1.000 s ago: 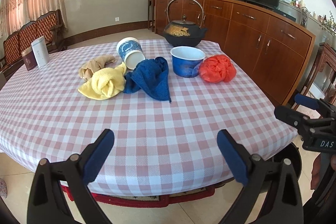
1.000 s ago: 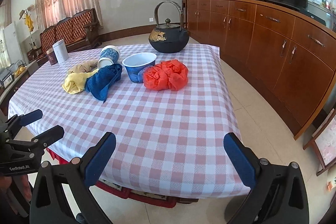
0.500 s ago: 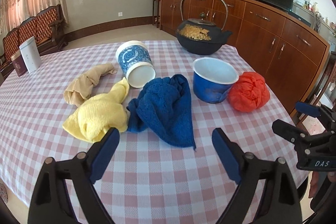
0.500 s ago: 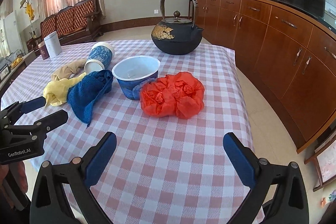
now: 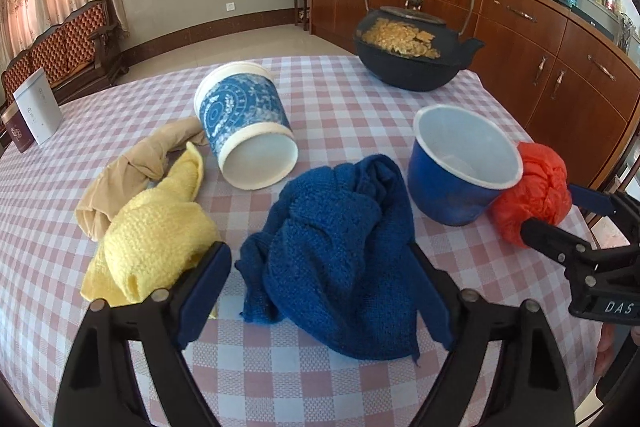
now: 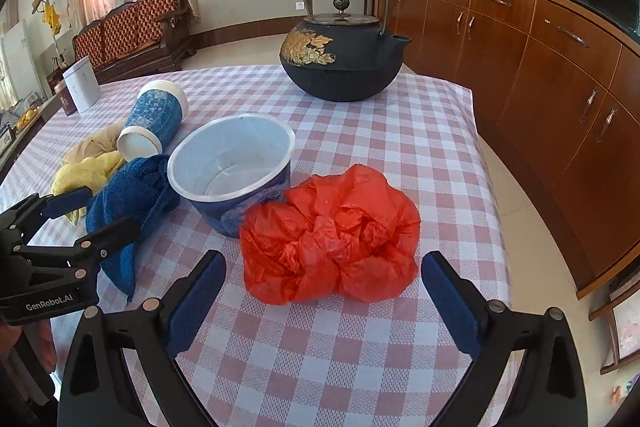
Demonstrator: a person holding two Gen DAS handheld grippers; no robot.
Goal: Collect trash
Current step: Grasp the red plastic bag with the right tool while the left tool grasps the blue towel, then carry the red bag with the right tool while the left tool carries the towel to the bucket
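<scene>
Straddling blue towel (image 5: pixel 336 247), left tongs (image 5: pixel 320 291) narrowing, unclamped

Both cams ride on the grippers, angled down over the checkered table (image 5: pixel 320 379), pretty close in. Left wrist view centres the blue towel (image 5: pixel 336 251); right wrist view centres the red bag (image 6: pixel 332 239). Both share the blue bowl (image 6: pixel 232 171), and the kettle (image 5: pixel 412 51) sits at the top.

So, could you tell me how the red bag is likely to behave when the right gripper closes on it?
The red bag is crumpled thin plastic, so it will probably squash and feel very light. Its glossy folds may slip between the pads. It touches the blue bowl, which might shift.
</scene>
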